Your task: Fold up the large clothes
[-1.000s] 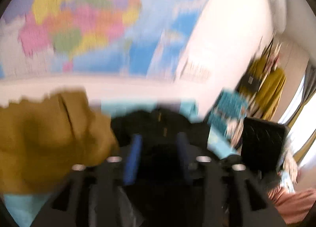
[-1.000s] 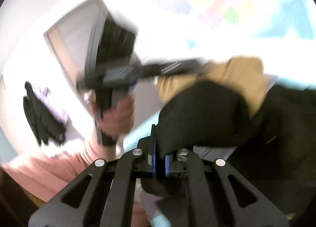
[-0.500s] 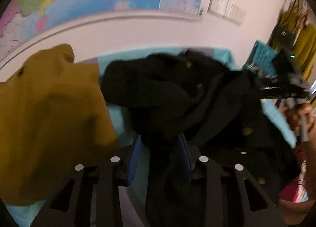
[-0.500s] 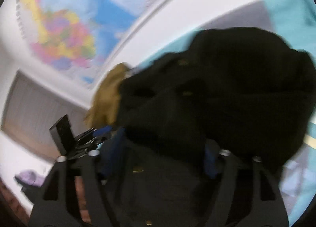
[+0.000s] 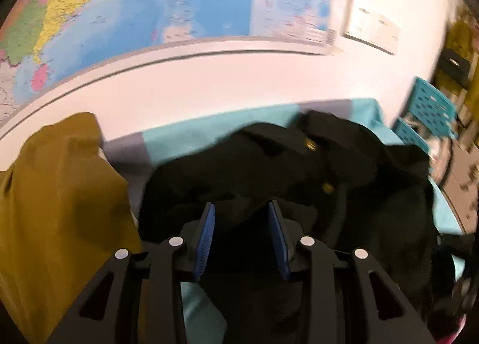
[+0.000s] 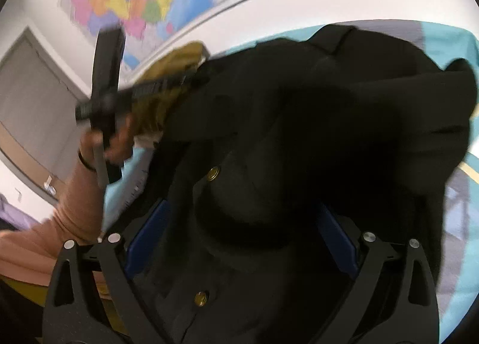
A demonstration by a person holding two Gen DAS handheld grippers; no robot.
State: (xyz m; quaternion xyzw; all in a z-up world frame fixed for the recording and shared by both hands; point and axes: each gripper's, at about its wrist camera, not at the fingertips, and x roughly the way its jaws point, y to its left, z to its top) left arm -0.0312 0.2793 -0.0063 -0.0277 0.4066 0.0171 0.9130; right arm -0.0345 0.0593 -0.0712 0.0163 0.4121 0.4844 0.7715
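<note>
Black coat heaped on the teal-covered table; right claw opening wide around a fold, left claw part-open, apparently pinching cloth: the bunched coat may slump against the mustard garment.

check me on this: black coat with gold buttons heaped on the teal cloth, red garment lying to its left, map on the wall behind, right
Not quite: the garment left of the black coat is mustard yellow, not red, as the left wrist view shows. The gold buttons, the teal cloth under the coat and the map behind are right.
</note>
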